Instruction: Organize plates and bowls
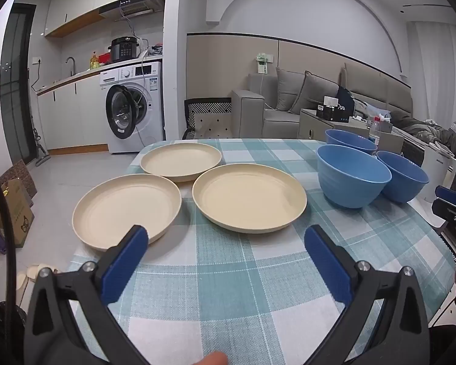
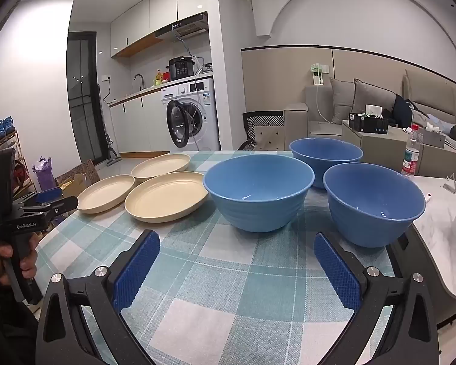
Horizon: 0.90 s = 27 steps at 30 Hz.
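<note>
Open-plan kitchen/lounge: grey fabric sofa (image 1: pixel 292 103) far right, white front-load washing machine (image 1: pixel 133 106) far left, door open. Worktop in teal-white checked cloth (image 1: pixel 228 273). Ahead of left tool (image 1: pixel 226 240): three cream round plates (image 1: pixel 249 200). Ahead of right tool (image 2: pixel 237 243): three blue ribbed bowls (image 2: pixel 258 191). Both tools spread apart, holding nothing.

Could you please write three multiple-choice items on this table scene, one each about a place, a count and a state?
1. Where do the plates lie relative to the bowls?
A. left
B. right
C. inside them

2. How many bowls are there?
A. two
B. three
C. four

3. How is the left gripper?
A. shut on a plate
B. shut on a bowl
C. open

Key: 1 A, both views show the cream plates left of the blue bowls. 2 B, three bowls stand on the cloth. 3 C, its jaws stand wide apart, holding nothing.
</note>
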### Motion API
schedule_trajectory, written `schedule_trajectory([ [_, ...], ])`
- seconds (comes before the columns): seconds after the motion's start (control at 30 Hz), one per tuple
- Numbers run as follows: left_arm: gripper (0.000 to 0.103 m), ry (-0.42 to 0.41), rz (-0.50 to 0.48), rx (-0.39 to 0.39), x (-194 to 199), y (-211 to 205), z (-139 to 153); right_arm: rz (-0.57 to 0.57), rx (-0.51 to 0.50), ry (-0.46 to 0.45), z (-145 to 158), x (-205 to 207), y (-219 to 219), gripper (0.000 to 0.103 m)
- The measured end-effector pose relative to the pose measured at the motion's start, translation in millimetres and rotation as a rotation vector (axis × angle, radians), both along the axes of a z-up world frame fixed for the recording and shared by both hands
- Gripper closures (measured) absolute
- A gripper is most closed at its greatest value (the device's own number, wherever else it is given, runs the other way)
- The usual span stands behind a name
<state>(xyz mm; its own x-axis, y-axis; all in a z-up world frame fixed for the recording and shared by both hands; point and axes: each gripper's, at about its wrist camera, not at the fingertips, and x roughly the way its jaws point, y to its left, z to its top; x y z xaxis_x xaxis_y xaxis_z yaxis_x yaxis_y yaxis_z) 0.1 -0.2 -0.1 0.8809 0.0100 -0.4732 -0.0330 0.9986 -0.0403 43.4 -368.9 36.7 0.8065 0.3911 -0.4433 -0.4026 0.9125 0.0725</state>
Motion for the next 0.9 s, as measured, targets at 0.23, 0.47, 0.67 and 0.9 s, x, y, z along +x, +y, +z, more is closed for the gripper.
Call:
schedule_trajectory([
  [0.23,0.000,-0.001,-0.003,0.003,1.6,-3.3,0.1,-0.001,-0.012,-0.002,1.3,-4.8,2.4,0.000],
  [0.47,0.000,-0.004,-0.005,-0.001,1.4,0.4,1.4,0.000,0.004,0.007,0.7,-0.7,-1.7,0.000],
  [0.67,0.000,-0.007,-0.006,0.000,0.8,0.7,0.1,0.000,0.004,0.007,1.2,-1.4,-2.7,0.000],
  [0.9,0.000,-0.011,-0.007,-0.002,-1.6,1.1,1.8,-0.002,0.006,0.005,1.6,1.4,-3.4,0.000],
])
